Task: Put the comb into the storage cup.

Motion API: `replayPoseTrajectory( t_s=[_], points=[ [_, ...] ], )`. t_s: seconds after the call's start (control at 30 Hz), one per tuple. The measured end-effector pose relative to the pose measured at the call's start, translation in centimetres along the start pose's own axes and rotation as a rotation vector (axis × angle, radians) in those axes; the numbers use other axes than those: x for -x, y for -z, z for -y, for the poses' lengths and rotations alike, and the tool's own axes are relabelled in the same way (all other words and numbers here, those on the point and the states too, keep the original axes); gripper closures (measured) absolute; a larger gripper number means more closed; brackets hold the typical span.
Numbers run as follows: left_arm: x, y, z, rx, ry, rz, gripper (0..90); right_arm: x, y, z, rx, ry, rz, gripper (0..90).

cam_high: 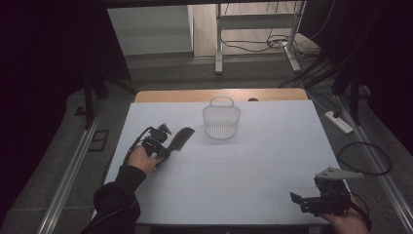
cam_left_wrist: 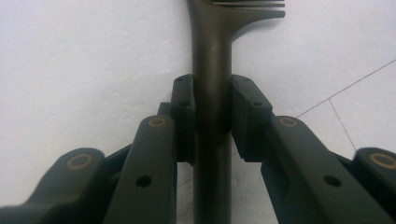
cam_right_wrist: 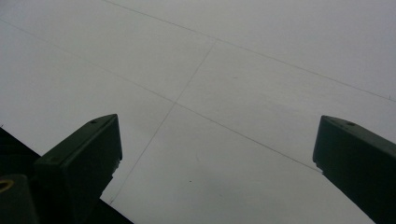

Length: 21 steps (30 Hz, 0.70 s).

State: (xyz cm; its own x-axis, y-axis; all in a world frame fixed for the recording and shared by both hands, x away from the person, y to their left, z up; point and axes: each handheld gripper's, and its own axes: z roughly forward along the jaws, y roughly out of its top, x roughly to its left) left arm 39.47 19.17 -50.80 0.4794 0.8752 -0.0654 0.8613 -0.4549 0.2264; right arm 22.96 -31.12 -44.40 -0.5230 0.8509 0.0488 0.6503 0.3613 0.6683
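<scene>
A black comb (cam_high: 181, 137) lies on the white table (cam_high: 234, 161) at the left, its toothed head pointing toward the basket. My left gripper (cam_high: 164, 146) is shut on the comb's handle (cam_left_wrist: 212, 84), one pad pressed against each side of it. A small white wire basket (cam_high: 221, 118) with a hoop handle stands upright at the back middle, a short way right of the comb. At the front right corner my right gripper (cam_high: 304, 201) rests low over the table, open, jaws wide apart with bare white table (cam_right_wrist: 219, 140) between them.
A wooden strip (cam_high: 221, 94) edges the table's far side. A metal rail (cam_high: 68, 165) runs along the left of the table and another along the right. A cable loop (cam_high: 365, 158) and a power strip (cam_high: 339, 122) lie on the floor to the right.
</scene>
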Motion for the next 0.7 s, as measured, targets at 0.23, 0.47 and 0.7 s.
replayPoseTrajectory(
  t_s=[0.23, 0.47, 0.7],
  points=[
    [-0.4, 0.0, 0.3, 0.022, 0.004, 0.023, 72.4, 0.0, 0.0, 0.0, 0.001, 0.001, 0.001, 1.8],
    [-1.4, 0.2, 1.0, 0.068, 0.046, 0.105, 72.4, 0.0, 0.0, 0.0, 0.001, 0.0, 0.001, 1.8],
    [-1.7, 1.4, 1.7, 0.151, 0.042, 0.125, 72.3, 0.0, 0.0, 0.0, 0.002, 0.001, 0.002, 1.8]
  ],
)
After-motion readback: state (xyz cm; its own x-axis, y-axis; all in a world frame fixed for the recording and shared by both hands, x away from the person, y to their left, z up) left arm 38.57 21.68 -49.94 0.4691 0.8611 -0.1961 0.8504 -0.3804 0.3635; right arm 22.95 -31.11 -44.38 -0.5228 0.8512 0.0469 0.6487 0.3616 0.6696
